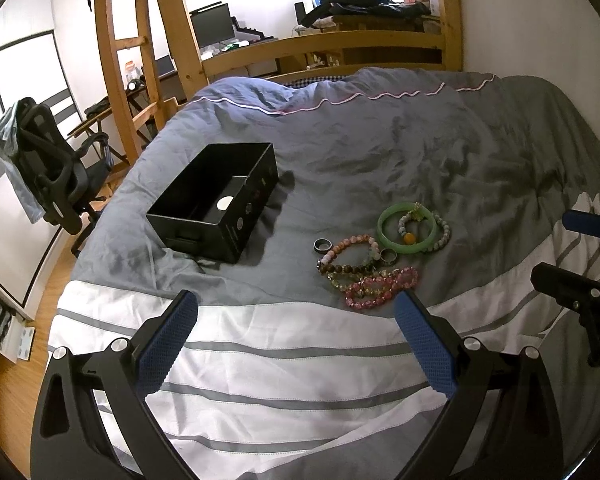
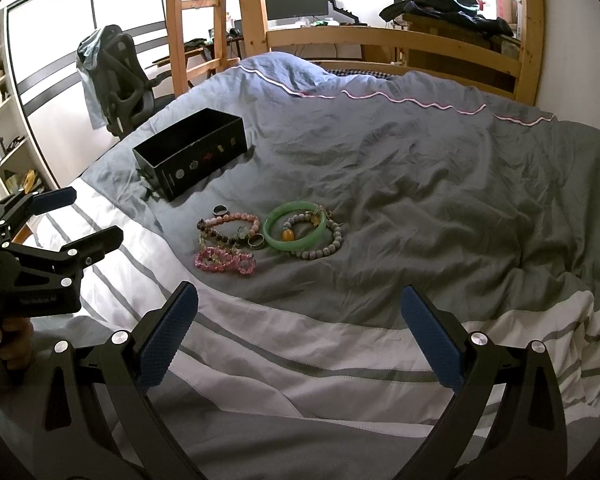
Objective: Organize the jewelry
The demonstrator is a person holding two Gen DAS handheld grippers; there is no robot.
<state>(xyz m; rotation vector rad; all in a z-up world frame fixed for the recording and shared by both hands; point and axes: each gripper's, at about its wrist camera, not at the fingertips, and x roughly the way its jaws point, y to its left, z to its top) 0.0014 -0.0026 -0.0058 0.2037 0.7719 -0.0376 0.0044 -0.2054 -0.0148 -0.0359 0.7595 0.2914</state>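
Observation:
An open black box (image 1: 216, 198) (image 2: 192, 152) sits on the grey duvet, with a pale round mark inside it. To its right lies a cluster of jewelry: a green bangle (image 1: 407, 229) (image 2: 295, 227), a grey bead bracelet (image 2: 332, 240), a pink bead bracelet (image 1: 380, 286) (image 2: 225, 261), brown and peach bead bracelets (image 1: 346, 254), and two metal rings (image 1: 323, 245) (image 2: 221, 211). My left gripper (image 1: 296, 308) hangs open over the white stripe, short of the jewelry. My right gripper (image 2: 298, 300) is open too, nearer than the bangle. Neither holds anything.
The bed's wooden frame (image 1: 324, 42) and ladder (image 1: 128, 40) stand behind. An office chair (image 1: 48, 164) draped with cloth is at the left, with a desk and monitor (image 2: 296, 0) beyond. The right gripper's body shows at the left wrist view's right edge.

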